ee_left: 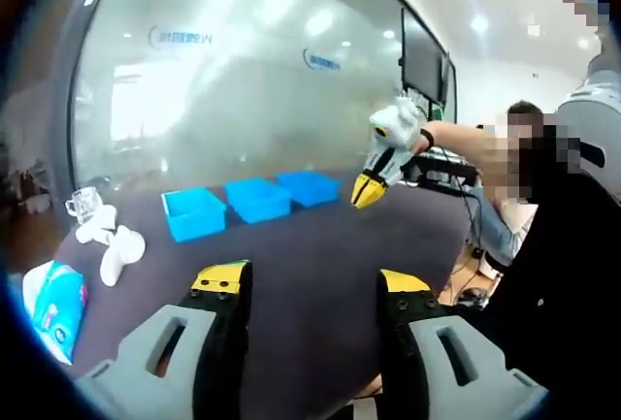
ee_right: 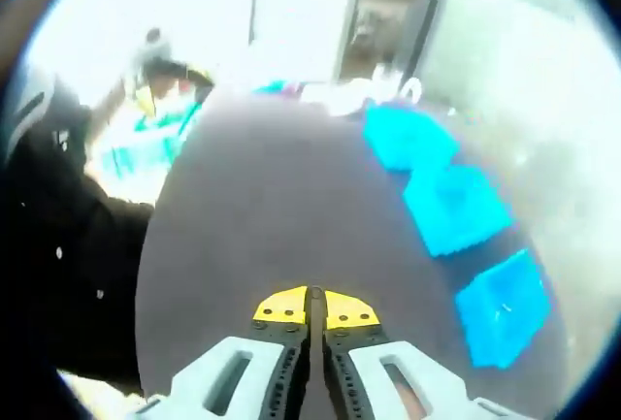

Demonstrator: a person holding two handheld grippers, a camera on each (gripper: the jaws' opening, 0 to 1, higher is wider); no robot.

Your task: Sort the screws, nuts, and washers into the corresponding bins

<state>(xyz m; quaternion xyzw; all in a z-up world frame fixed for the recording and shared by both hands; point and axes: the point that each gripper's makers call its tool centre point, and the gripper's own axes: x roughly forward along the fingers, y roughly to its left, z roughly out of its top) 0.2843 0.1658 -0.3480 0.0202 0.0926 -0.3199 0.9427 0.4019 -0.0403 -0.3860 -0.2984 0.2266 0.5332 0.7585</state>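
Note:
Three blue bins stand in a row on the dark table (ee_left: 320, 255): the left bin (ee_left: 194, 212), the middle bin (ee_left: 258, 199) and the right bin (ee_left: 309, 187). My left gripper (ee_left: 312, 284) is open above the near table, well short of the bins, with nothing between its yellow-tipped fingers. My right gripper (ee_left: 369, 190) hangs in the air past the right bin, held by a person's hand. In the right gripper view its jaws (ee_right: 312, 306) are shut together over bare table, with the same bins (ee_right: 456, 209) to their right.
White cup-like items (ee_left: 109, 241) and a turquoise tissue pack (ee_left: 53, 306) lie at the table's left end. A glass wall runs behind the bins. A person in dark clothes (ee_left: 553, 274) stands at the table's right edge. A monitor (ee_left: 422, 56) hangs beyond.

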